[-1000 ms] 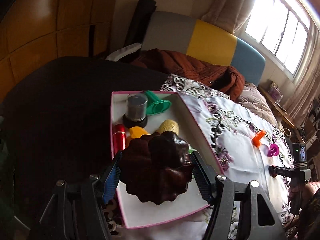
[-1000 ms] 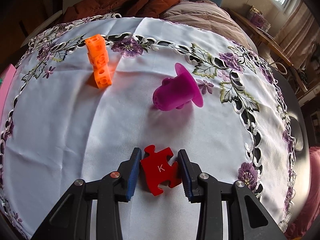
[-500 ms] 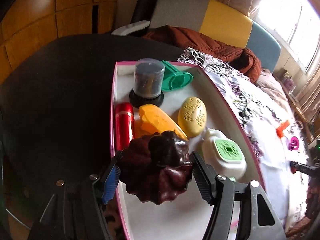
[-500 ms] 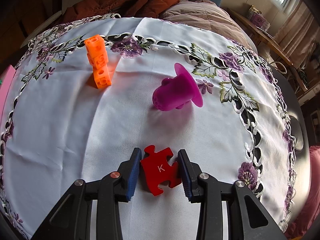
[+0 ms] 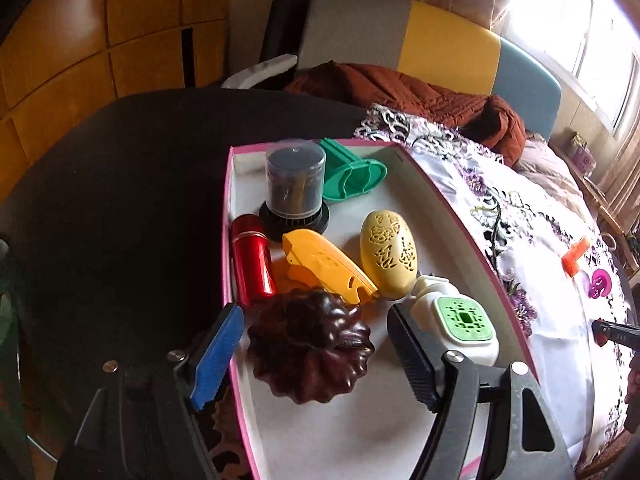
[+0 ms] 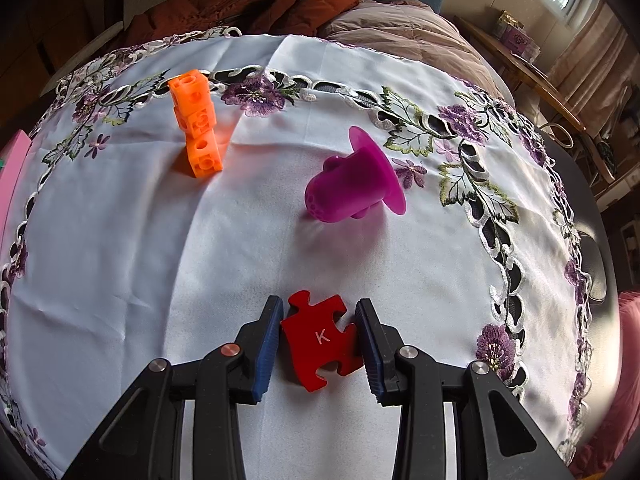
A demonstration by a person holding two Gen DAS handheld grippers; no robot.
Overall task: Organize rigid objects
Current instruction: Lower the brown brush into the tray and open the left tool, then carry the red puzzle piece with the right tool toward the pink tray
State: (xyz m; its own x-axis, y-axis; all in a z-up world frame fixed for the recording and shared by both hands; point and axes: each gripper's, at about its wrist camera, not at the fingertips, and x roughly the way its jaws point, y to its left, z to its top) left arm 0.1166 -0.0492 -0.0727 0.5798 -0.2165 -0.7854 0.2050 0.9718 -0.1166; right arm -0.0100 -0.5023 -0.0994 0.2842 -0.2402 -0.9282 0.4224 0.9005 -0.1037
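My left gripper (image 5: 316, 354) stands open around a dark brown fluted mould (image 5: 310, 346), which rests on the floor of the pink-rimmed white box (image 5: 460, 216); gaps show on both sides. The box holds a clear cylinder on a black base (image 5: 294, 188), a green piece (image 5: 352, 176), a red flask (image 5: 252, 264), an orange-yellow piece (image 5: 324, 266), a cream oval (image 5: 388, 254) and a white and green case (image 5: 460, 322). My right gripper (image 6: 320, 338) is shut on a red puzzle piece marked K (image 6: 322, 338) just above the white cloth (image 6: 120, 260).
An orange block stack (image 6: 196, 124) and a magenta flanged piece (image 6: 352, 180) lie on the embroidered cloth ahead of my right gripper; both also show far right in the left wrist view. The box sits at the cloth's left edge on a dark round table (image 5: 120, 184). A sofa with a brown blanket (image 5: 420, 92) stands behind.
My left gripper has lowered the brown mould into the box and opened off it. My right gripper and the red puzzle piece have not moved.
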